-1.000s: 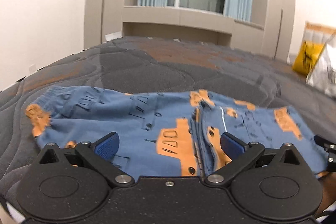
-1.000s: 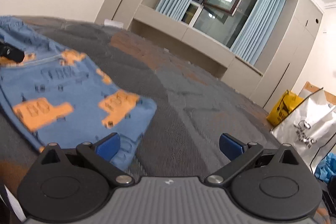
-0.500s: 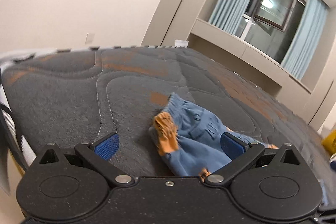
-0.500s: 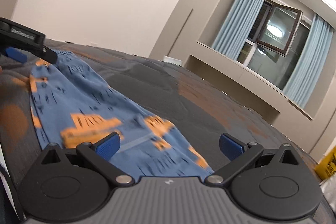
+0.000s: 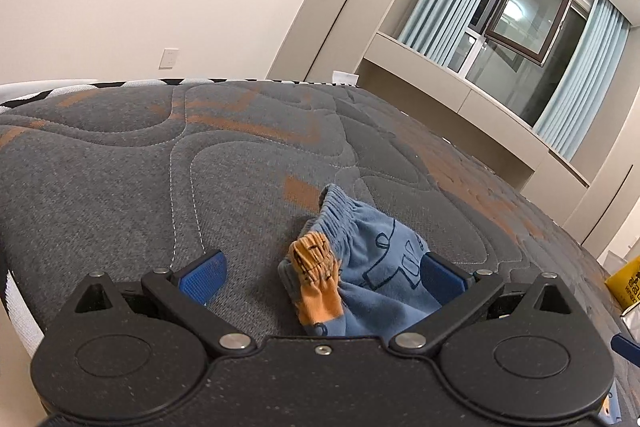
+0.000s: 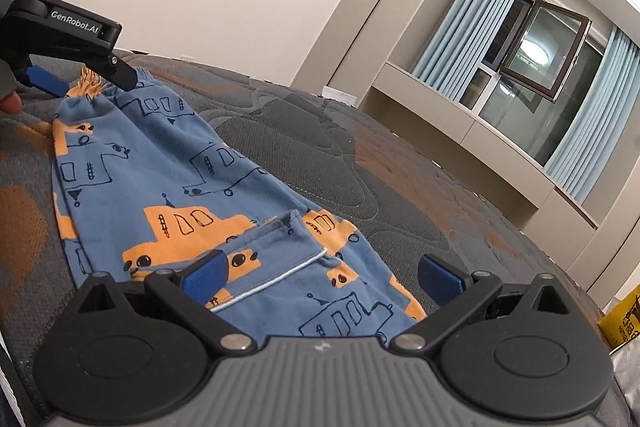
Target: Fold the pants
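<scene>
The pants [image 6: 192, 195] are soft and light, so they are bent and bunched with ease, and a thick edge is the best place for a hold. They are spread flat on the bed [image 5: 200, 167].

The right gripper [image 6: 320, 273] is held low, with its fingers spread wide and nothing held. The pocket part of the pants is seen just under and between these fingers.

Farther off, the left gripper [image 6: 82, 77] is reached down to the stretchy waist end. In its own view the left gripper [image 5: 320, 271] is spread wide, and the bunched waist lies between its fingers, close to the right one. It is not pinched yet.
</scene>
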`<state>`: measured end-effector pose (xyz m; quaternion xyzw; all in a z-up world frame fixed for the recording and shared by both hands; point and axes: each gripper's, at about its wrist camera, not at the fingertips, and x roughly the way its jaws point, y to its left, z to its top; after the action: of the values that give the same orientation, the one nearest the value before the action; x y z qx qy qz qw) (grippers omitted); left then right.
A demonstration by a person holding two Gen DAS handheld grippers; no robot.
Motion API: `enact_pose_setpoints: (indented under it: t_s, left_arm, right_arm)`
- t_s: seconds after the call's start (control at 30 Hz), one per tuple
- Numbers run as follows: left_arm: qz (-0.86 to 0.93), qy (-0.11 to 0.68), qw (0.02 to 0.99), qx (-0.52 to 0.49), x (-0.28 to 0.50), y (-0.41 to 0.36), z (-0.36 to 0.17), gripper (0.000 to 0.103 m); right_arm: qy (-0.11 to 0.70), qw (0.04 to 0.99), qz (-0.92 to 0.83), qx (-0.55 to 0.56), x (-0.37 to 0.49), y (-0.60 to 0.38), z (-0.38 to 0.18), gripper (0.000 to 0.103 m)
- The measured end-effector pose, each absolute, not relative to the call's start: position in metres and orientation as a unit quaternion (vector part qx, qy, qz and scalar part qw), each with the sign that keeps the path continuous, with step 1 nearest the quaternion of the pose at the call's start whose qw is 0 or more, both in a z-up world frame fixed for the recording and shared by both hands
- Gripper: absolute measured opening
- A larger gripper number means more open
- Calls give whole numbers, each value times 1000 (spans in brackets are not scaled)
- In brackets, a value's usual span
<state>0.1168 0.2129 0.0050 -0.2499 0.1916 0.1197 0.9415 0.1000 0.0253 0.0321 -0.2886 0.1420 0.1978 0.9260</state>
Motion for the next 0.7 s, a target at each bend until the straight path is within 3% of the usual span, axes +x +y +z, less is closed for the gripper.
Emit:
enact_pose_setpoints:
  t_s: [0.27,0.37,0.43,0.67,0.7]
  left_arm:
    - [55,185,939,-283,116,209,4,102]
    - [62,187,934,-298,116,210,2,98]
    - [74,185,929,-312,114,212,0,89]
    - [112,188,915,-340,113,224,-4,22]
    - [112,189,914,-341,113,224,-3,21]
  right_arm:
    - [139,925,197,-293,99,25,31,103]
    - [139,925,197,-293,99,26,31,103]
    - [139,925,197,-293,99,26,31,103]
    - [139,925,198,-292,99,25,31,103]
    - [139,926,198,-291,98,24,31,103]
